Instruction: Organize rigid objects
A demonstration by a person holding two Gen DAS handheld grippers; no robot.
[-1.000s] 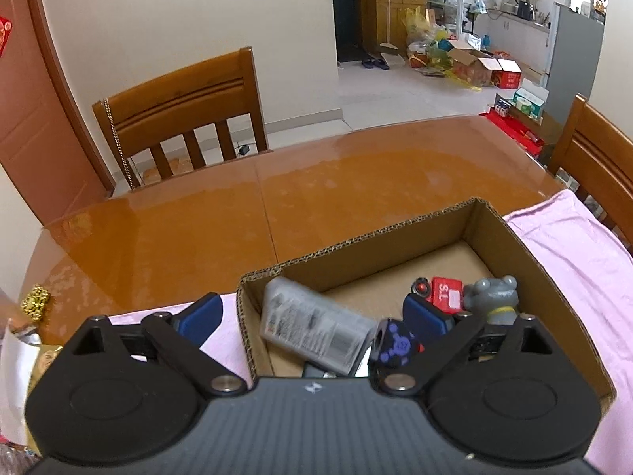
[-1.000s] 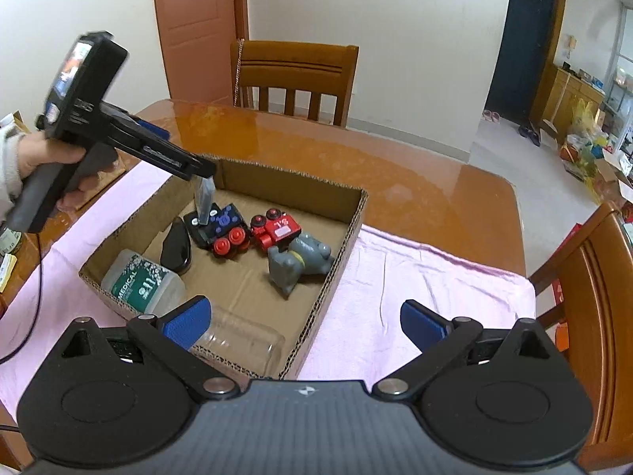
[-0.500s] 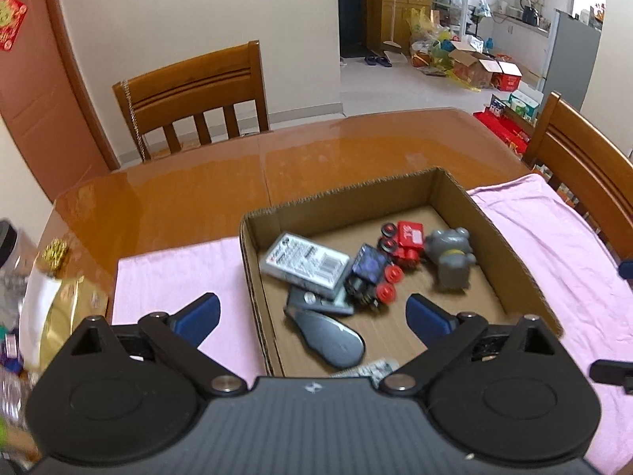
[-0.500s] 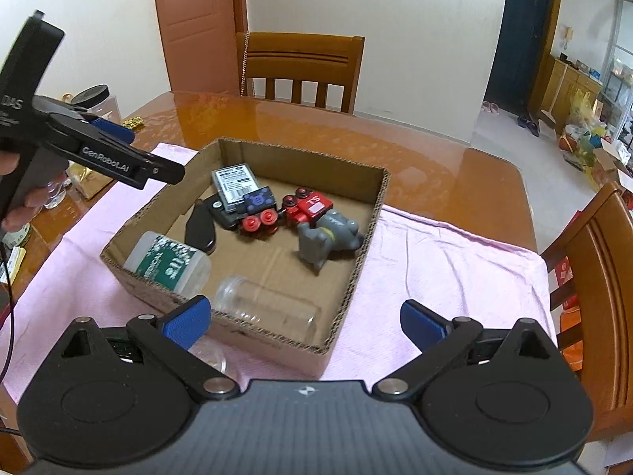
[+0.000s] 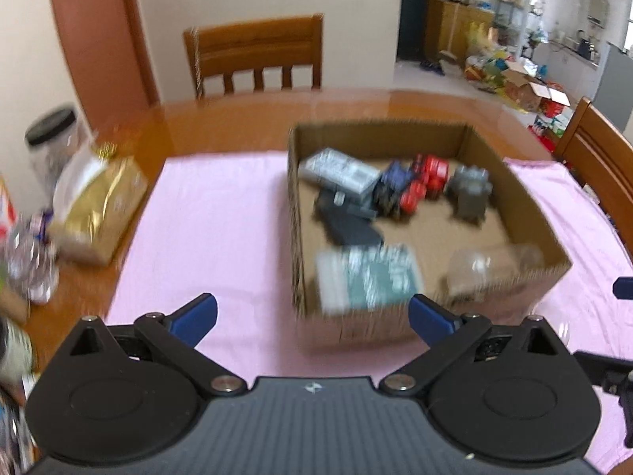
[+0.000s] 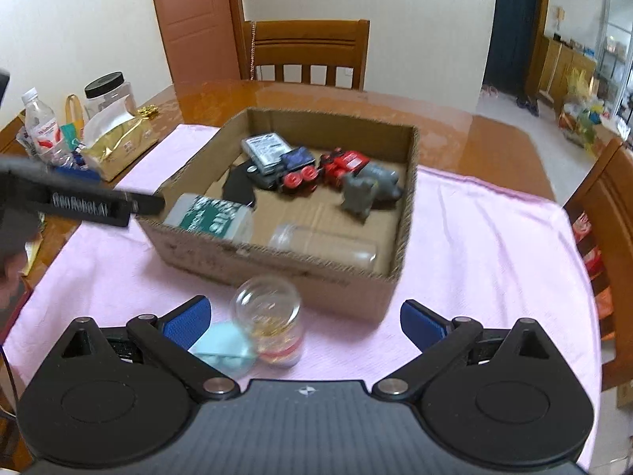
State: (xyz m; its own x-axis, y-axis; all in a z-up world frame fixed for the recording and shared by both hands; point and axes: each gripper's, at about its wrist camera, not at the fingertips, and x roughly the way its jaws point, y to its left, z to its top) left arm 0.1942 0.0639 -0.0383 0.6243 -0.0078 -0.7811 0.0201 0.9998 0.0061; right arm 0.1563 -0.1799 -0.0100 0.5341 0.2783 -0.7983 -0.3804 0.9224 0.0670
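The wooden table (image 6: 455, 118) is carrying a pink cloth (image 6: 494, 237), and the cardboard box (image 6: 277, 265) is sitting on that cloth just ahead of both tongs.

The left gripper (image 5: 312, 312) is hovering at the box's near wall with its jaws spread wide and nothing between them. The right gripper (image 6: 304, 318) is hanging in front of the box too, equally wide open and empty.

Most of the sorting is looking done. Inside the box, farthest from the tongs, a grey printed packet (image 6: 266, 147) is lying flat with a blue and red toy train (image 6: 298, 172) beside it, then a red toy vehicle (image 6: 344, 162) and a grey animal figure (image 6: 366, 190) toward the right gripper's side. A dark oval object (image 6: 239, 186) is lying nearer, and closest to the tongs a green-labelled bottle (image 6: 209, 213) and a clear jar (image 6: 324, 243) are resting on their sides.

2 things are waiting outside, I judge: a small clear jar (image 6: 273, 316) standing between the right gripper's fingers, short of the box wall, and a pale blue object (image 6: 225, 350) just beside it, toward the left finger; blur is hiding what that is.

Off past the left gripper, a gold tissue pack (image 6: 118, 142) and a black-lidded jar (image 6: 107, 91) are standing on bare table.
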